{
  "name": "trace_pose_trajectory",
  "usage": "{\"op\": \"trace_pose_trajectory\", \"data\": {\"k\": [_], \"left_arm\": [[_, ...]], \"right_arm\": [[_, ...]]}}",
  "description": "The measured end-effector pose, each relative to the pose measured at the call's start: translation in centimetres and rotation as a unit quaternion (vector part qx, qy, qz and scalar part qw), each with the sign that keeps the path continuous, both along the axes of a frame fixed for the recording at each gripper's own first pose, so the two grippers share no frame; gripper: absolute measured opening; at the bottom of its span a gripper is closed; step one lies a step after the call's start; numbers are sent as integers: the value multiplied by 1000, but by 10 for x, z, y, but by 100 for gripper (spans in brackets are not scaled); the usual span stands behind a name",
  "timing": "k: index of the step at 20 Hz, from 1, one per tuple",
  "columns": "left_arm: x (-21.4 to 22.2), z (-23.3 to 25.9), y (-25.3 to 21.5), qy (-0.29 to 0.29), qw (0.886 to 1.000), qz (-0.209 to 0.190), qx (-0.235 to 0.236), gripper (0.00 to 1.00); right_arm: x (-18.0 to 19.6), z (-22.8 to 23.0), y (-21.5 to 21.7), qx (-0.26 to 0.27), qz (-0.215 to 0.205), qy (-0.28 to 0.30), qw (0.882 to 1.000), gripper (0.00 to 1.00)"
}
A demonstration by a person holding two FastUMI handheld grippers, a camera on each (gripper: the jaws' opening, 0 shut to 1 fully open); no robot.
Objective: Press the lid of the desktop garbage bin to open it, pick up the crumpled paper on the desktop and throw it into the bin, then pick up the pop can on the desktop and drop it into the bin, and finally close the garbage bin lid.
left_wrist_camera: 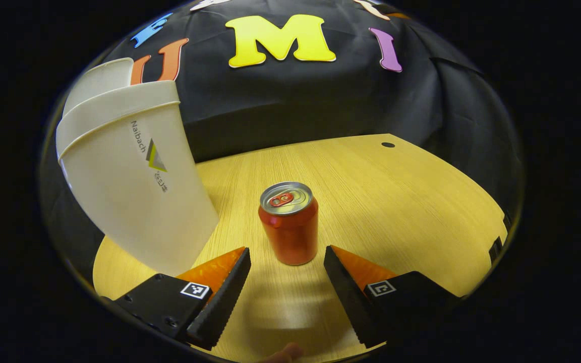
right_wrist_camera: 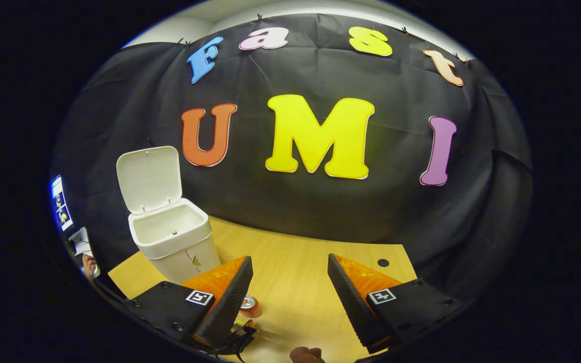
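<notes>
A red pop can stands upright on the wooden table, with a silver top and its tab intact. My left gripper is open, low over the table, and its fingertips flank the can's base without touching it. The white garbage bin stands close on the left. In the right gripper view the bin has its lid swung up and its mouth open. My right gripper is open, holds nothing and hangs high above the table. The can's top peeks out beside its left finger.
A small dark hole marks the table's far right corner, close to the black cloth wall. The table's front left edge runs just below the bin. A screen and a hand show at the far left of the right gripper view.
</notes>
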State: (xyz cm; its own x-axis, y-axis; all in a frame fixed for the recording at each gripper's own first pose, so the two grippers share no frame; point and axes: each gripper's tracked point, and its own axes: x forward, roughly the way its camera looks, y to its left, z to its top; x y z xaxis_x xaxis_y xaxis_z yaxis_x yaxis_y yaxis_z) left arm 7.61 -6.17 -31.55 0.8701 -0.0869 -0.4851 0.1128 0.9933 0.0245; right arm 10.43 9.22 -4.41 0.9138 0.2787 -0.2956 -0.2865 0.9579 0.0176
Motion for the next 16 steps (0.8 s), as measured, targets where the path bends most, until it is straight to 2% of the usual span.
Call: {"op": "trace_pose_trajectory", "data": {"k": [8,13,16], "left_arm": [[40,-27,2,7,999,33,5,97],[58,-33,9,8,999,47,10,97],[62,-36,7,10,999,43,3,95]], "right_arm": [[15,-31,-25,-43,12,15,999,95],[20,-50,-34,-44,8,37,998,95],[21,-54,-37,-47,9,43,998,95]]}}
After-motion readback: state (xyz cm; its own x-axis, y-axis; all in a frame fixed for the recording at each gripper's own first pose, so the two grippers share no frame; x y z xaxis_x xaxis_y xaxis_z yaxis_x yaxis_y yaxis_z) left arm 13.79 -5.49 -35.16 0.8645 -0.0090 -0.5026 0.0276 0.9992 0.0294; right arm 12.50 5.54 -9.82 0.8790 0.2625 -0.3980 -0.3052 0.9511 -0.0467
